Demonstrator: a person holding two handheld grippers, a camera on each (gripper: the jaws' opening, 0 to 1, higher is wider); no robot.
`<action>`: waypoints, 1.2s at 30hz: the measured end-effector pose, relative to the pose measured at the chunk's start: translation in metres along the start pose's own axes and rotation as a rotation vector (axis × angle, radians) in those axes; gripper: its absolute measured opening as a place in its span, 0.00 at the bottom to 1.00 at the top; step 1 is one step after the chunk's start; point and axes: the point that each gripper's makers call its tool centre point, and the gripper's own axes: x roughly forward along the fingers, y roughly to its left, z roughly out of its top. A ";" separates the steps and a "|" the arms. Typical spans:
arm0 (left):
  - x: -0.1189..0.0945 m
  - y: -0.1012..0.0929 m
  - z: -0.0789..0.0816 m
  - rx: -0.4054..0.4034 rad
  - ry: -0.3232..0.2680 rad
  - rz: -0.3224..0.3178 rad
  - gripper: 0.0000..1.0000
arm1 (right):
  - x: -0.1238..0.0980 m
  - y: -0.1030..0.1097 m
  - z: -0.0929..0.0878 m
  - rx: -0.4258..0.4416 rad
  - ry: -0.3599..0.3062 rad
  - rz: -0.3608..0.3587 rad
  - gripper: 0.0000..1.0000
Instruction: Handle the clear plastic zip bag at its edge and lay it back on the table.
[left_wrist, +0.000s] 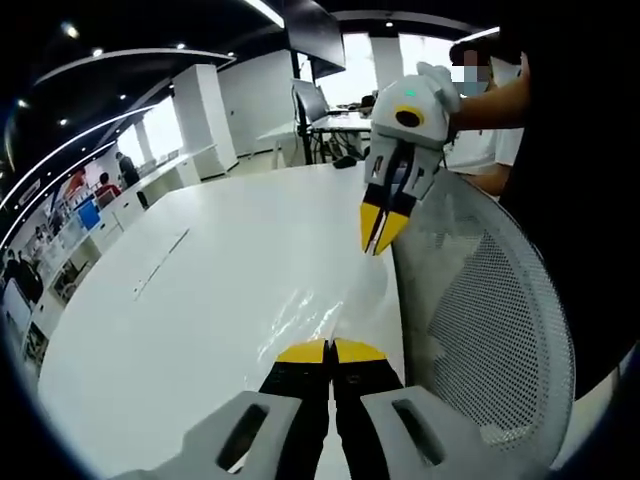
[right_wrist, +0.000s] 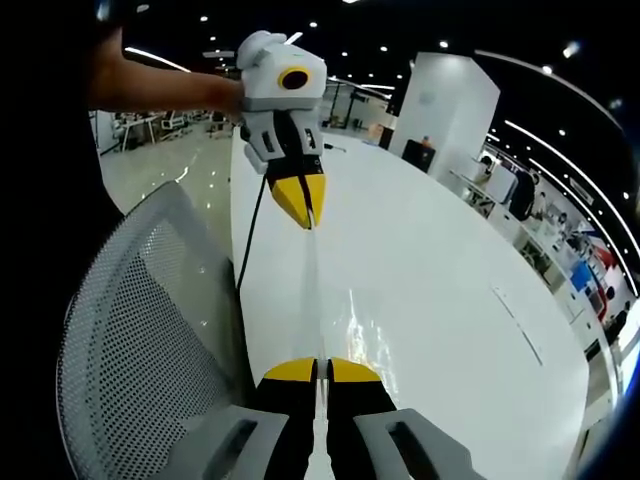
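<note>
A clear plastic zip bag (left_wrist: 318, 312) hangs stretched over the white table (left_wrist: 190, 300), showing as a glossy, faintly wrinkled sheet. My left gripper (left_wrist: 330, 351) is shut on its near edge, yellow tips pressed together. The right gripper (left_wrist: 381, 232), held by a hand, comes down from the upper right and pinches the bag's far edge. In the right gripper view the bag (right_wrist: 316, 290) runs as a thin, nearly edge-on strip from my right gripper (right_wrist: 321, 370), shut on it, up to the left gripper (right_wrist: 306, 214), also shut on it.
A grey mesh chair back (left_wrist: 490, 320) stands against the table's edge, also in the right gripper view (right_wrist: 140, 320). The table (right_wrist: 450, 290) stretches wide and white. A black cable (right_wrist: 250, 240) hangs from the left gripper. Desks, a monitor (left_wrist: 310, 100) and people stand far behind.
</note>
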 end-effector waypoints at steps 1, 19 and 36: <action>0.000 0.000 0.000 0.000 0.000 0.002 0.00 | 0.000 0.000 0.000 0.000 -0.001 0.000 0.00; -0.004 0.004 -0.002 -0.008 -0.002 0.012 0.00 | -0.002 0.001 -0.001 0.009 -0.005 -0.005 0.00; -0.001 -0.005 0.007 0.041 -0.026 -0.025 0.00 | -0.001 0.003 -0.012 0.043 0.044 0.027 0.00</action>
